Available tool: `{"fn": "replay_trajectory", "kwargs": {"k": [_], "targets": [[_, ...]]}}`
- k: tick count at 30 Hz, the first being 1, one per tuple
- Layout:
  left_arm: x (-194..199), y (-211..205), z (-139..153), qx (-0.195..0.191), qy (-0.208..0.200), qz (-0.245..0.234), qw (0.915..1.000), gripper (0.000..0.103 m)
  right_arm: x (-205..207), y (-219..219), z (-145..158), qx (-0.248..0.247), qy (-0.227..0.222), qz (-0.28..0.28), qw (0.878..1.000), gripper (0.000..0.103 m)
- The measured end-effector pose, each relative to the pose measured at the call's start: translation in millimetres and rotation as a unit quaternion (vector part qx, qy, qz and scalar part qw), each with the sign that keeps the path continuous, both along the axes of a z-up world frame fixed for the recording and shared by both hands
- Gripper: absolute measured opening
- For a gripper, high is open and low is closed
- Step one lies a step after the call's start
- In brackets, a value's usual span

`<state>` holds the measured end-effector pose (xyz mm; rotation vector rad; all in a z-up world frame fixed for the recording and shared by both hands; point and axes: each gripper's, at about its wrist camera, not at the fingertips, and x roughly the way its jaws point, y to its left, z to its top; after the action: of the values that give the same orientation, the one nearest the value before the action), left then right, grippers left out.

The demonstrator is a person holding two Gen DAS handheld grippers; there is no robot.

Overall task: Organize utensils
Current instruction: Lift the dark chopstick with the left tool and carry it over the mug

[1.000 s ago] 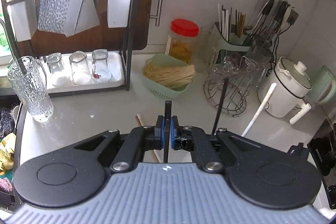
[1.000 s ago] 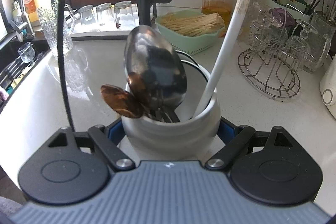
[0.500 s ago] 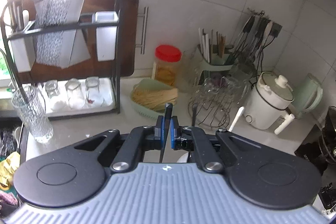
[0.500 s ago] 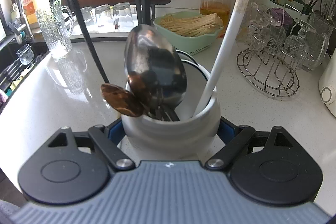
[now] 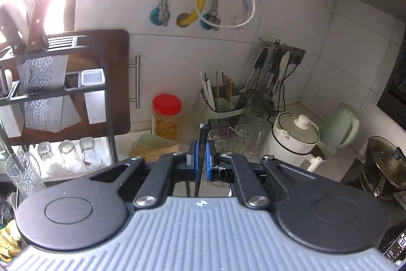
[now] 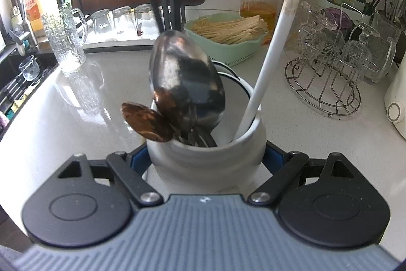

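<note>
Between the blue pads of the left gripper (image 5: 201, 160) a thin black utensil handle (image 5: 202, 144) is clamped, high above the counter. On the right wrist view, the right gripper (image 6: 206, 159) clamps a white ceramic holder (image 6: 205, 156) containing a steel ladle (image 6: 186, 83), a copper spoon (image 6: 146, 122) and a white handle (image 6: 274, 42).

Hand-held gripper (image 5: 200, 161) — black linkages, blue pads, ribbed grey body.

Two spoons (image 6: 187, 83), one holder (image 6: 208, 156)

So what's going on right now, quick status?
Left gripper shut on a thin black handle. Right gripper clamps white holder of spoons. Nothing blocking the holder's mouth.
</note>
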<state>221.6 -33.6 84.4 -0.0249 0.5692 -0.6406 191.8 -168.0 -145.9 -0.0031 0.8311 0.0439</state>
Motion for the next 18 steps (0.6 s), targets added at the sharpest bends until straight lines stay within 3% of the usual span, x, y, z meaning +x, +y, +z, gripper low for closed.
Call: {"fn": "replay_trajectory", "kwargs": {"k": [10, 18], "targets": [[8.9, -8.7, -12.5, -0.016, 0.016, -0.02, 0.9995, 0.007, -0.2, -0.9, -0.2, 0.001, -0.002, -0.001, 1.0, 0.091], [28.9, -28.6, -38.8, 0.021, 0.057, -0.061, 0.9963, 0.007, -0.7, -1.8, -0.2, 0.001, -0.003, 0.0, 1.0, 0.091]]}}
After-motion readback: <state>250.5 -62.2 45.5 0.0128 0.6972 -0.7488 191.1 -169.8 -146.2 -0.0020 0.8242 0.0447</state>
